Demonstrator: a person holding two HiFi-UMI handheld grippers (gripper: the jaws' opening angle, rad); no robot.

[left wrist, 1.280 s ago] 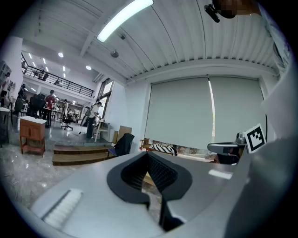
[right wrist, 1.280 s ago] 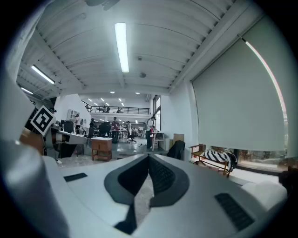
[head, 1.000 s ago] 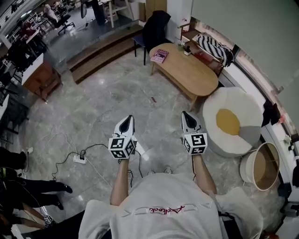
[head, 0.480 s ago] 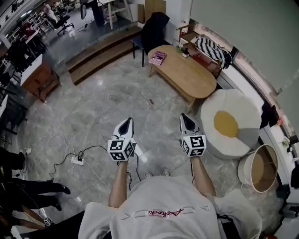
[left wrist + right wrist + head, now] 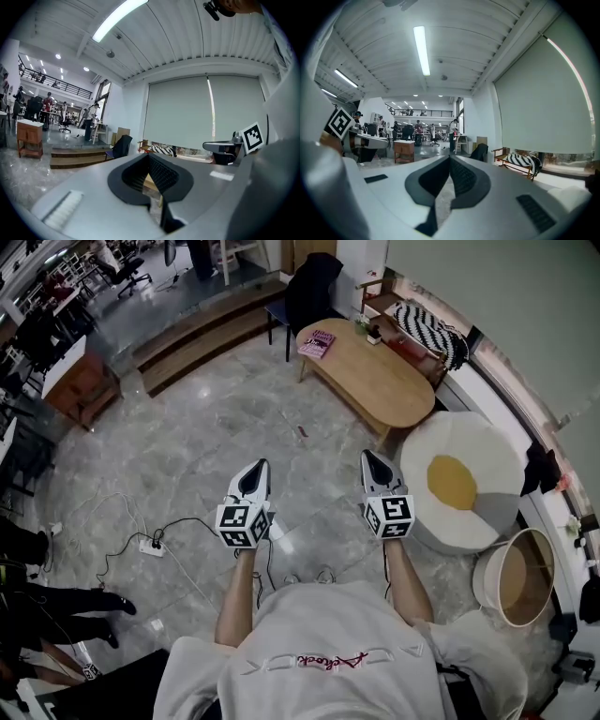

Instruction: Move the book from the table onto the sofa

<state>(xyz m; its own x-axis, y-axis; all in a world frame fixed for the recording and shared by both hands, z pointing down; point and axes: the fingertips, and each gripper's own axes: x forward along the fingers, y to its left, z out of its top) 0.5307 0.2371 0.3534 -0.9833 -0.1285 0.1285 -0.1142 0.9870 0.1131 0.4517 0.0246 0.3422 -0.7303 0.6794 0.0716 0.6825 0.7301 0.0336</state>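
A pink book (image 5: pixel 317 343) lies at the far left end of the oval wooden table (image 5: pixel 384 381) in the head view. My left gripper (image 5: pixel 256 472) and right gripper (image 5: pixel 369 457) are held out side by side over the marble floor, well short of the table. Both are shut with nothing between the jaws. The sofa with a black-and-white striped cushion (image 5: pixel 427 334) stands behind the table against the wall; the cushion (image 5: pixel 524 161) also shows in the right gripper view, and the cushion (image 5: pixel 161 150) shows in the left gripper view past the shut jaws (image 5: pixel 149 157).
A white and yellow egg-shaped beanbag (image 5: pixel 464 486) sits to the right, a round wicker basket (image 5: pixel 514 577) beyond it. A dark chair (image 5: pixel 307 296) stands at the table's far end. A power strip and cables (image 5: pixel 150 547) lie on the floor at left. Wooden steps (image 5: pixel 197 338) rise behind.
The person has walked forward: both grippers have moved on toward the table, which has shifted slightly in the head view. Both jaws stay shut.
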